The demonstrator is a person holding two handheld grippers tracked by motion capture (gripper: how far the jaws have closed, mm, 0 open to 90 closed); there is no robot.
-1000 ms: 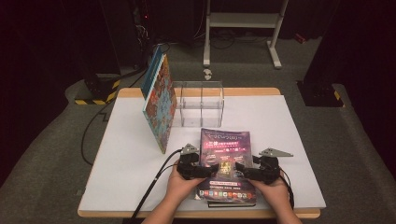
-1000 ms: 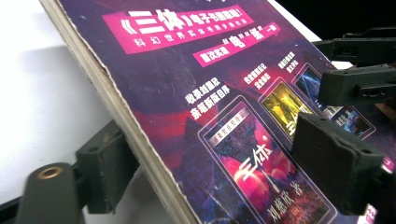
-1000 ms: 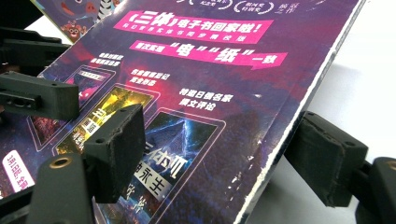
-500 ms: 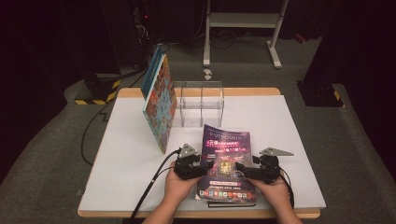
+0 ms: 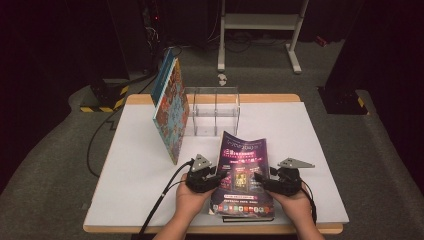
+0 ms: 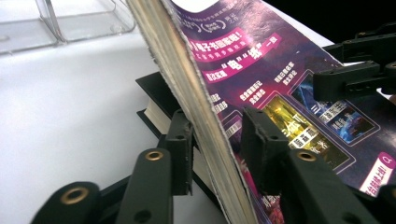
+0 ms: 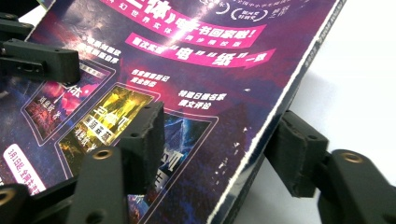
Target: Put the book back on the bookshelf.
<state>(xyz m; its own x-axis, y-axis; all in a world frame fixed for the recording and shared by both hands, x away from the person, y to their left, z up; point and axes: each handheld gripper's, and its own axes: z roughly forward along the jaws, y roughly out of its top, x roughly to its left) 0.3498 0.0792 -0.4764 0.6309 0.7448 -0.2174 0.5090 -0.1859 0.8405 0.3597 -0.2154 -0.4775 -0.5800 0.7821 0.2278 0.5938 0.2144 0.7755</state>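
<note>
A purple paperback (image 5: 242, 165) tilts up off a black book (image 5: 245, 218) that lies flat at the table's near edge. My left gripper (image 5: 220, 177) has just been closing and is shut on the paperback's left page edge (image 6: 196, 93), one pad under it and one on the cover. My right gripper (image 5: 257, 179) has also just been closing on the right side. In the right gripper view its pads (image 7: 144, 135) sit on the cover (image 7: 210, 70) and against the spine edge. The black book (image 6: 156, 100) shows below the raised pages.
A colourful book (image 5: 170, 112) leans upright against a clear acrylic rack (image 5: 215, 107) at the back of the white table (image 5: 310, 130). A cable (image 5: 160, 205) trails off the near left edge. A metal stand (image 5: 260, 22) is on the floor behind.
The purple paperback's far end has risen off the black book and now tilts toward me. Both jaw pairs have closed in on its side edges. The hands have hardly moved.
</note>
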